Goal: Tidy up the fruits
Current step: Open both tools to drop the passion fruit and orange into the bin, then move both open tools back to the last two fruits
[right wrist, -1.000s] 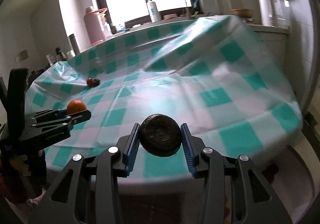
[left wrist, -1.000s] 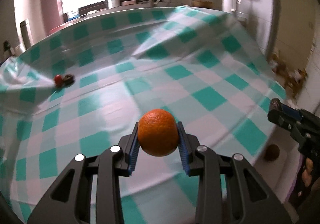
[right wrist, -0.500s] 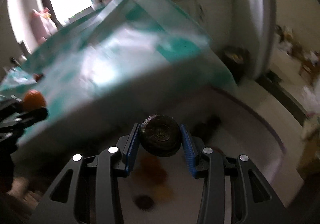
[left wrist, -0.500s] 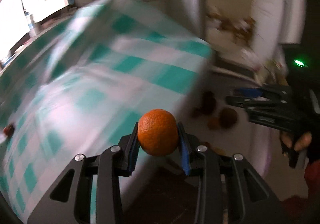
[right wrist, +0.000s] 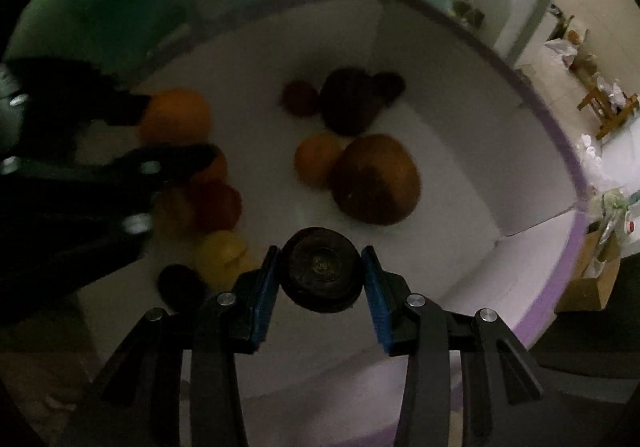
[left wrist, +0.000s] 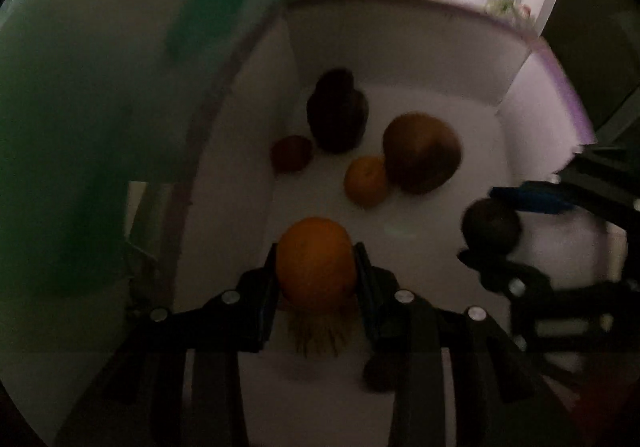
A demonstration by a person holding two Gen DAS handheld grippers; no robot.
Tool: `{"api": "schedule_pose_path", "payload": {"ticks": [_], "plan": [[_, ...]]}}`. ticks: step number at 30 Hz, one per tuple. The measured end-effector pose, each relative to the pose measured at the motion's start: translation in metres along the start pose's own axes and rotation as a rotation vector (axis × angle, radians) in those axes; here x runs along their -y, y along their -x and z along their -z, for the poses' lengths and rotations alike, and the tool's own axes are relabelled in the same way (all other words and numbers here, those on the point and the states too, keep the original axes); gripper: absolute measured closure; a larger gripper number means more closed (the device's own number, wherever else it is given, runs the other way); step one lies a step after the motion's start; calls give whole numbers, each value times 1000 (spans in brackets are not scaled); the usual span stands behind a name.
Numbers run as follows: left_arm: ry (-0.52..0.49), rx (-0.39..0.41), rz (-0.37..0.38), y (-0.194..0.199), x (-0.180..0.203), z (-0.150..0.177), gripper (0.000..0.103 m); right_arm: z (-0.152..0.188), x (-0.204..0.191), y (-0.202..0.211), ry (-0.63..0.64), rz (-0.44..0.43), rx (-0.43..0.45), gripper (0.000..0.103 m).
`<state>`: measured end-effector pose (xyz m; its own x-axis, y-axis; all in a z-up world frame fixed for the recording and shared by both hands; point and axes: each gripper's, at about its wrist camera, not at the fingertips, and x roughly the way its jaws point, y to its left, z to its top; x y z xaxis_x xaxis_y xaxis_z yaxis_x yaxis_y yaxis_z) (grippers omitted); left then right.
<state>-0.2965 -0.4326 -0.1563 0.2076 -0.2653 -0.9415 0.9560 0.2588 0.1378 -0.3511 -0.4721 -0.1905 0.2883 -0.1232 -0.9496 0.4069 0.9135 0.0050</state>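
Two dim, slightly blurred views look down into a large white box (left wrist: 400, 59) with a purple rim, which fills the centre of both frames. A green-and-white checked cloth (left wrist: 80, 107) hangs across the upper left of each view, just beside the box.

Next in size, the left gripper (left wrist: 316, 263) rises from the bottom centre of the left wrist view, its jaws clamped on an orange (left wrist: 314, 261) held above the box floor. In the right wrist view the same gripper enters from the left edge. The right gripper (right wrist: 322, 271) fills the bottom of the right wrist view, its blue-padded jaws closed on a dark round fruit (right wrist: 322, 271). In the left wrist view it reaches in from the right edge with that fruit.

On the box floor, a big brown round fruit (right wrist: 376, 181) lies right of centre, touching a smaller orange fruit (right wrist: 318, 159) on its left. Above them, near the far wall, sits a dark fruit (right wrist: 350, 101), with a small dark red fruit (right wrist: 300, 97) just beside it on the left. In the lower left of the right wrist view lie a red fruit (right wrist: 218, 207), a yellow fruit (right wrist: 222, 257) and a small black fruit (right wrist: 180, 285), close together and partly hidden by the left gripper.
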Motion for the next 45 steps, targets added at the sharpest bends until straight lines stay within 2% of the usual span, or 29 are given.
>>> {"api": "schedule_pose_path", "payload": {"ticks": [5, 12, 15, 17, 21, 24, 25, 26, 31, 35, 38, 39, 42, 45], "plan": [[-4, -55, 25, -25, -3, -6, 67, -3, -4, -17, 7, 1, -49, 62], [-11, -35, 24, -25, -5, -3, 67, -9, -2, -18, -20, -26, -35, 61], [-15, -7, 21, -21, -6, 0, 52, -2, 2, -17, -36, -37, -26, 59], [-10, 11, 23, -19, -1, -2, 40, 0, 3, -14, -60, -52, -28, 54], [-8, 23, 31, -11, 7, -4, 38, 0, 2, -11, -56, -52, -28, 48], [-6, 29, 38, -8, 7, -5, 36, -1, 2, -7, -50, -46, -25, 36], [-4, 33, 39, -4, 5, -5, 31, -1, 4, -5, -47, -40, -22, 32], [-1, 44, 41, 0, 5, -4, 28, -2, 7, -4, -45, -34, -20, 31], [-4, 91, 44, 25, 6, -2, 25, -3, 13, 12, -15, 13, -16, 24], [15, 177, 71, 68, 1, 6, 24, -11, 19, 44, 17, 97, 23, 21], [43, 258, 140, 108, -11, 20, 17, -23, 15, 78, 37, 149, 90, 20], [47, 290, 142, 121, -14, 24, 17, -28, 11, 87, 52, 155, 110, 20], [61, 423, 85, 170, -34, 47, 10, -47, -12, 118, 110, 188, 192, 18], [136, 577, -44, 219, -76, 85, 3, -75, -52, 148, 187, 170, 293, 16]]}}
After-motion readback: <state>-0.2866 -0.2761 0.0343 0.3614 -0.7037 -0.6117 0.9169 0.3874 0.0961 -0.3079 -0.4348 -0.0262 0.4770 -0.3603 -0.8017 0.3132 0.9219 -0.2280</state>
